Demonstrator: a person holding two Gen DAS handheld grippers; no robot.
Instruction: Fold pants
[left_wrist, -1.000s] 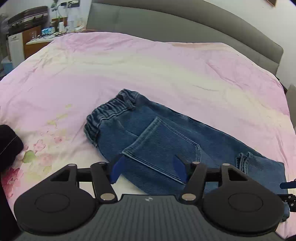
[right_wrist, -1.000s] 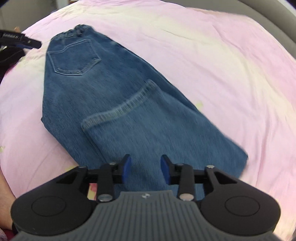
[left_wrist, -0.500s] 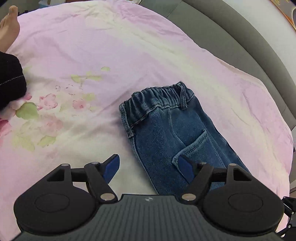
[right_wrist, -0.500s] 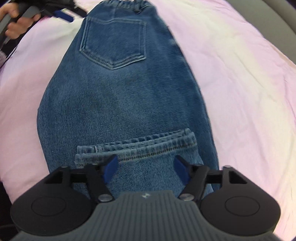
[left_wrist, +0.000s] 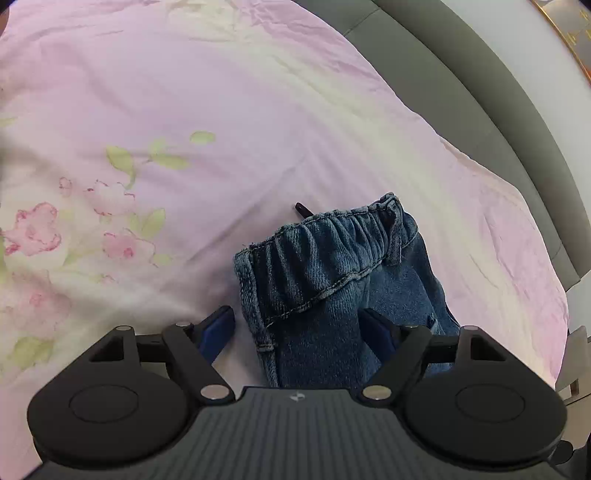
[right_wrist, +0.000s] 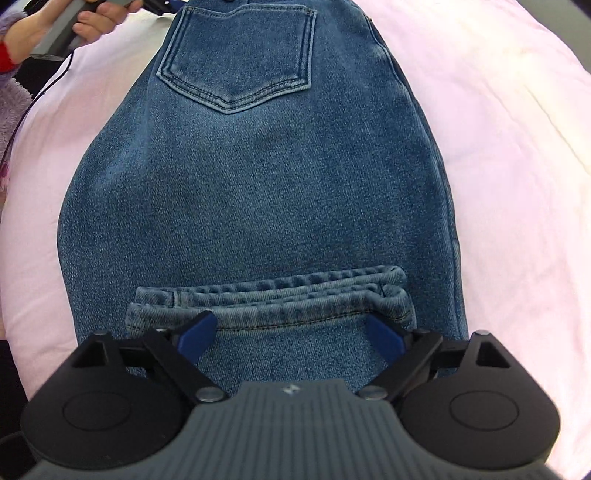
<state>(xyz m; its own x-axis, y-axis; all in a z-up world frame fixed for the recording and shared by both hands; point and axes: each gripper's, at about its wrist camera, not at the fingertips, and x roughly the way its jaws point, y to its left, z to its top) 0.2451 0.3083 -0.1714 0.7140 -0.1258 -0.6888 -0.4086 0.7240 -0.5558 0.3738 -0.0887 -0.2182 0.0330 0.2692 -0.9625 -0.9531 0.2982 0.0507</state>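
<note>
pants (right_wrist: 258, 192) of blue denim, lying flat on pink floral bedsheet (left_wrist: 229, 122), back pocket (right_wrist: 236, 55) up. elastic waistband (left_wrist: 325, 240) bunched at far end in left wrist view, small dark tab (left_wrist: 302, 209) poking out just beyond it. leg cuffs (right_wrist: 273, 299) folded back onto the legs, stacked in two hems, seen in right wrist view. left gripper (left_wrist: 297, 328) spread wide, low over the waistband corner, one blue finger on the sheet side, the other over denim; holding nothing. right gripper (right_wrist: 290, 332) likewise wide apart, straddling the folded cuffs, gripping nothing. grey headboard (left_wrist: 480, 103) beyond the sheet. hand (right_wrist: 81, 20) on a grey handle at top left of right wrist view.
</note>
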